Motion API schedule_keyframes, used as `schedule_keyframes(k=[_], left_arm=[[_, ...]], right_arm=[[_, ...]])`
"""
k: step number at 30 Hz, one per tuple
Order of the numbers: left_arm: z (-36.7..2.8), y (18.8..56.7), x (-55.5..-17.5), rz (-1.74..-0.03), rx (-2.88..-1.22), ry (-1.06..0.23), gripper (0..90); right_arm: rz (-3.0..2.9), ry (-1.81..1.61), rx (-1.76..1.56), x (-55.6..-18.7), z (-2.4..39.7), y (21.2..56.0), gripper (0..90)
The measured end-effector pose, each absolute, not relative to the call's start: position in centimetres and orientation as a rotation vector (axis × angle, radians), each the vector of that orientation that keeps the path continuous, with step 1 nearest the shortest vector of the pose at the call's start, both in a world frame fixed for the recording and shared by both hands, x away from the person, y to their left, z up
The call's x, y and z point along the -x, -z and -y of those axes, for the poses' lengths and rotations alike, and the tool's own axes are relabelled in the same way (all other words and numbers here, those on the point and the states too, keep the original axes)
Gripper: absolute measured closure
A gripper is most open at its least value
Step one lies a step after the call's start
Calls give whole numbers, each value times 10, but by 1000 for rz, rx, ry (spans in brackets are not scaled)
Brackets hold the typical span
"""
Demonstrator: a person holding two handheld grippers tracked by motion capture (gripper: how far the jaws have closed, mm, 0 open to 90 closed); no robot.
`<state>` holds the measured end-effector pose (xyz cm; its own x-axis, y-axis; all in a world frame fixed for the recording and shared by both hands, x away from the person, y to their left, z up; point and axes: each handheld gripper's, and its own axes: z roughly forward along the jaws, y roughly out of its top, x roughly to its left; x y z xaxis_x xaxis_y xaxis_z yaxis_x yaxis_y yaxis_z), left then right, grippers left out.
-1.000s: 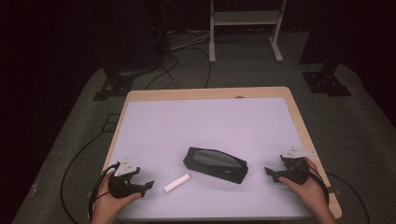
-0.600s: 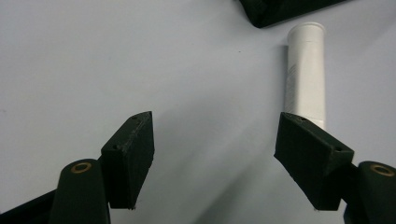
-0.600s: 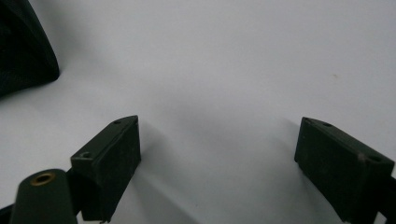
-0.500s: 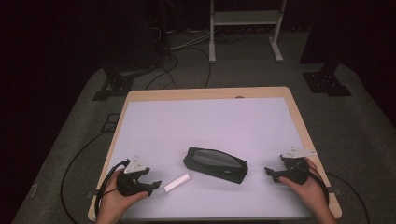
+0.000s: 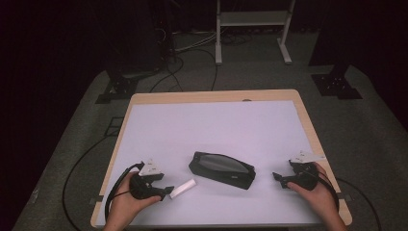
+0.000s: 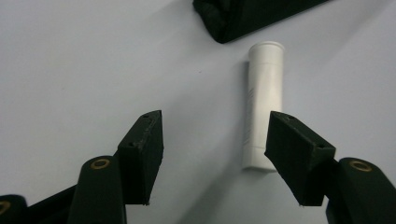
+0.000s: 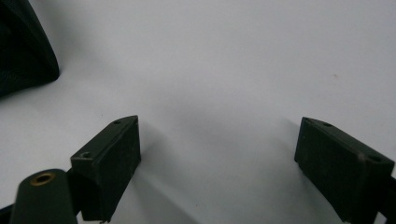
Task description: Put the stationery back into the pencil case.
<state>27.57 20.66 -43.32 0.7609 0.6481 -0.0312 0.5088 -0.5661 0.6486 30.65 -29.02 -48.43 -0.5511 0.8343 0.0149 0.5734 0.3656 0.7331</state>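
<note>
We find the white tube (image 6: 263,103) lying flat on the desk (image 5: 211,120), near the front edge on the person's left, just beside the black pouch (image 5: 221,169) and apart from it. In the left gripper view its capped end points toward the pouch; its near end slips behind the right-hand jaw, so we cannot see whether that pad touches it. Faint print runs along the tube, too small to read.

The left gripper (image 5: 165,192) reaches for the tube; in the high view its tip sits right at the tube's (image 5: 184,187) near end. Its jaws have just been closing and now stand partly open, with bare desk between them and the tube off to one side, not gripped.

The pouch is cut off at the top of the left gripper view and shows as a dark corner (image 7: 23,46) at the left edge of the right gripper view; we cannot make out any zip.

The right gripper (image 5: 278,179) rests near the desk's right front corner, well apart from the pouch, jaws wide over bare desk. Both forearms are cut off at the bottom of the high view.
</note>
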Motion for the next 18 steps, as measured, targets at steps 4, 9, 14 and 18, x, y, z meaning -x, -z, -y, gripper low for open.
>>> schedule_keyframes(k=[4,9,14,18], left_arm=[[-199,431,-278,-834,-2318,-267,398],[-188,430,-281,-817,-2337,-250,412],[-181,429,-284,-802,-2361,-222,435],[-175,427,-286,-797,-2378,-195,456]], right_arm=[[-2272,-1003,-1232,-307,290,484,131],[-2273,-1003,-1232,-307,290,484,131],[-2273,-1003,-1233,-307,290,484,131],[-2273,-1004,-1233,-307,290,484,131]])
